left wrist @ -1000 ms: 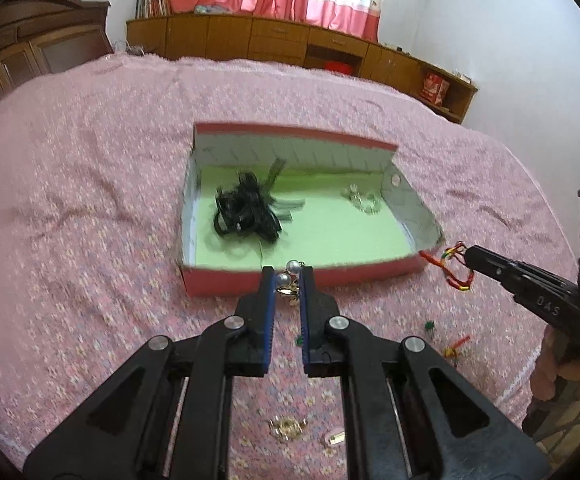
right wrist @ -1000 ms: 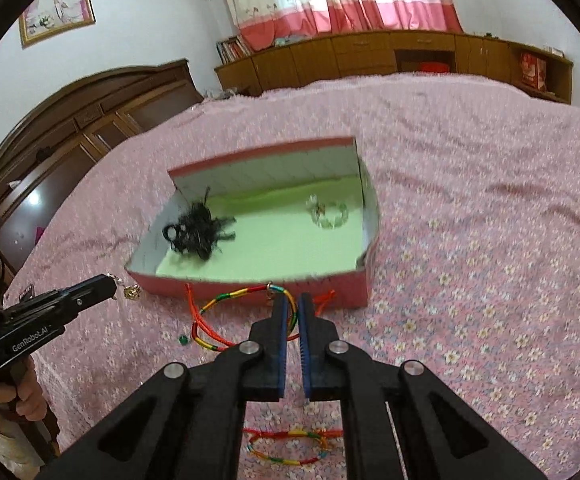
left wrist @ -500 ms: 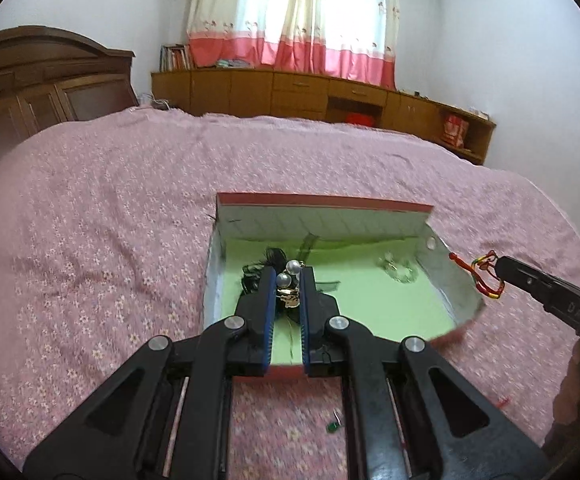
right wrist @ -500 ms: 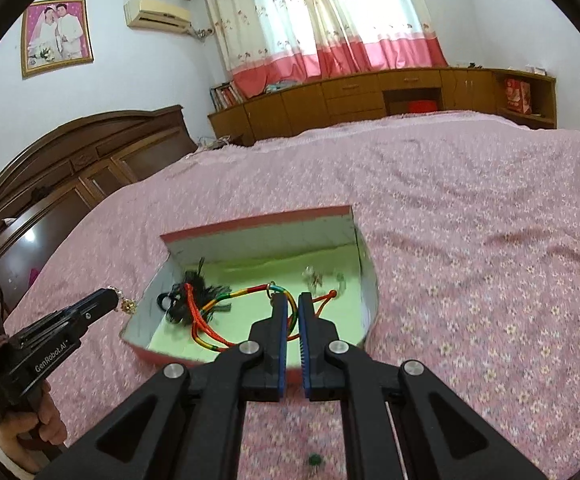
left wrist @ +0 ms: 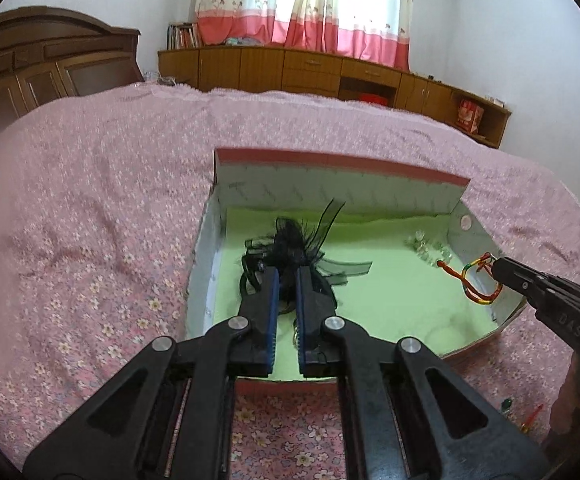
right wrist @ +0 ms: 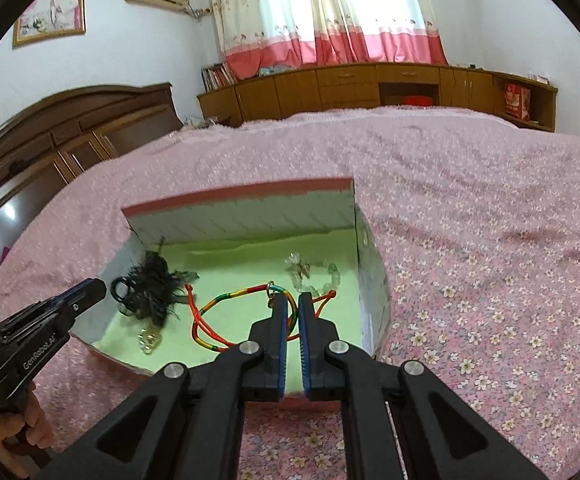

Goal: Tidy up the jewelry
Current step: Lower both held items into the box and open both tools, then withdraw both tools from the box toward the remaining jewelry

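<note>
Where the rainbow cord [right wrist: 226, 300] is pinched, the right gripper [right wrist: 293, 298] has its blue pads almost together, the cord's ringed end trapped between them and the rest looping out toward 9 o'clock above the green floor of the box [right wrist: 242, 196]. In the left wrist view the same cord [left wrist: 469, 280] hangs from that gripper's tip [left wrist: 497, 266] at 3 o'clock, just inside the box's right wall. A string of clear beads [right wrist: 313, 276] lies on the floor at 12 o'clock from the right gripper, near the right wall. The black hair ties [right wrist: 150, 284] sit in a heap in the box's left half, at 10 o'clock from the right gripper. A small gold earring [right wrist: 150, 338] shows blurred at 6 o'clock from that heap, close to the near wall; whether it rests on the floor I cannot tell. The left gripper [left wrist: 286, 274] reaches over the near wall with its tip above the hair ties [left wrist: 290, 244]. Its pads stand a slim gap apart with nothing seen between the tips, but whether they are released or clamped I cannot tell. The right view shows its tip [right wrist: 94, 286] at 9 o'clock beside the heap. The box [left wrist: 329, 160] stands on a pink flowered bedspread [right wrist: 489, 240], with a green bead [left wrist: 505, 404] loose on the cloth at 4 o'clock outside it.
</note>
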